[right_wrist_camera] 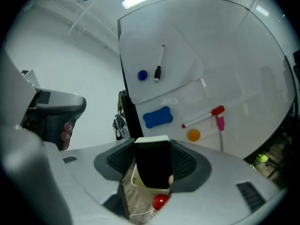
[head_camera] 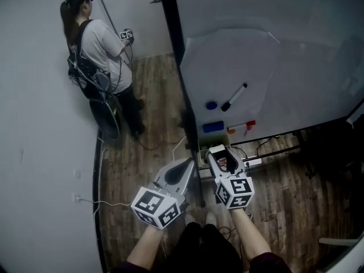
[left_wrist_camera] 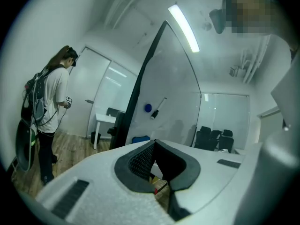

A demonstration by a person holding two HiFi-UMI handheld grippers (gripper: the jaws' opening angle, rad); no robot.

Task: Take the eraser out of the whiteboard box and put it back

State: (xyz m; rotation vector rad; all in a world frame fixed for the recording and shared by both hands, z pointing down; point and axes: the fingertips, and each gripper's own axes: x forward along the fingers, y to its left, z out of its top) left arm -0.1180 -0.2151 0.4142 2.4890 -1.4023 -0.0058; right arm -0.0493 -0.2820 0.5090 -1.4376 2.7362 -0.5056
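My right gripper (right_wrist_camera: 152,150) is shut on the black eraser (right_wrist_camera: 153,167), which has a white top edge and stands upright between the pads. Right below the eraser is the cream whiteboard box (right_wrist_camera: 132,181), with a red round thing (right_wrist_camera: 160,202) beside it. In the head view the right gripper (head_camera: 219,153) hangs under the whiteboard's (head_camera: 296,50) lower left corner. My left gripper (head_camera: 187,164) is beside it on the left, shut on nothing, with its pads meeting at the tip (left_wrist_camera: 154,146).
On the board are a blue bone-shaped pad (right_wrist_camera: 157,117), a red marker (right_wrist_camera: 202,118), a pink marker (right_wrist_camera: 219,123), an orange magnet (right_wrist_camera: 193,135), a blue magnet (right_wrist_camera: 142,75) and a black marker (right_wrist_camera: 159,63). A person (head_camera: 96,56) stands at the far left wall. Cables (head_camera: 165,147) lie on the wood floor.
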